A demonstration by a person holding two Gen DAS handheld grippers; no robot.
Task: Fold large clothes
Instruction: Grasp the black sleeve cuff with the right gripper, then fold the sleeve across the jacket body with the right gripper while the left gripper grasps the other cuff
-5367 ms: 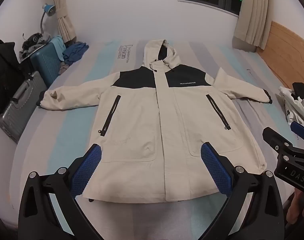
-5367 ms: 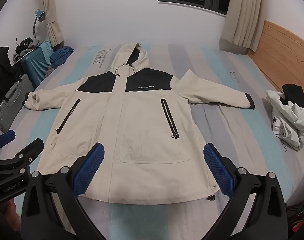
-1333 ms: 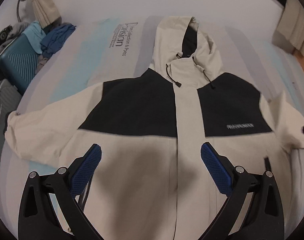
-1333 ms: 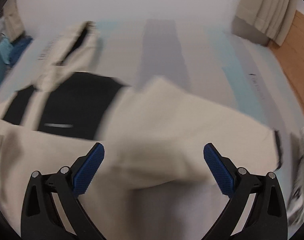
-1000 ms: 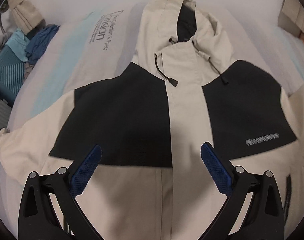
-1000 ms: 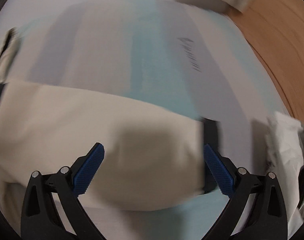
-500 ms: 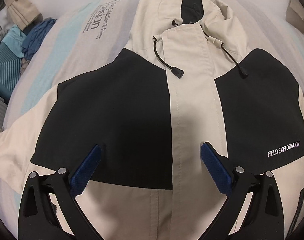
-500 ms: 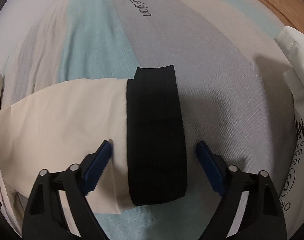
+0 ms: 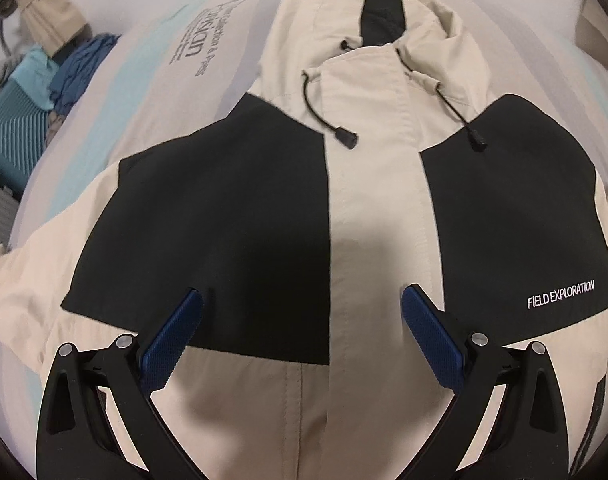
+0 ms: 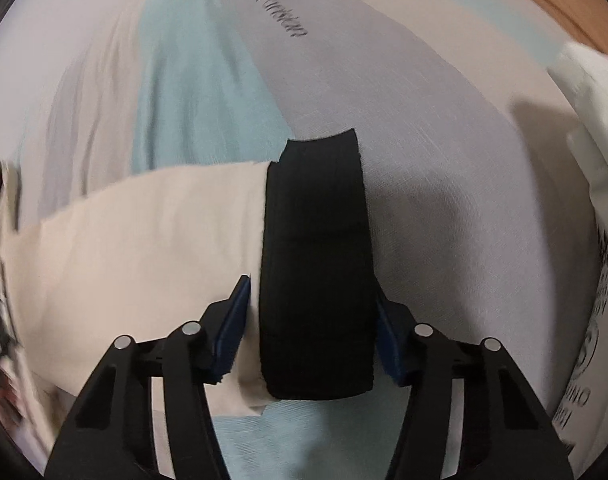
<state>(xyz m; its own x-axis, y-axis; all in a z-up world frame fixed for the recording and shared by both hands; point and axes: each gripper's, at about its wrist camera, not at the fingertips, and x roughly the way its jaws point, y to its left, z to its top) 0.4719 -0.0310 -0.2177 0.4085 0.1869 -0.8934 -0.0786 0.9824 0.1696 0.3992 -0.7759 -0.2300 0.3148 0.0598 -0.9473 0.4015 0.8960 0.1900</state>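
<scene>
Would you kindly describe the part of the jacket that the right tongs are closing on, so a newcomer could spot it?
On the striped bedsheet a cream sleeve stretches out from the jacket. At its far end sits the black cuff, with the right tongs either side of it. It is the sleeve's only dark band; the white garment nearby is separate.

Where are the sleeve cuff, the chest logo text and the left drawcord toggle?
sleeve cuff (image 10: 315,264): right wrist view, middle of the black band.
chest logo text (image 9: 560,294): left wrist view, centre of the white lettering.
left drawcord toggle (image 9: 346,137): left wrist view, black stopper at the cord's end.
</scene>
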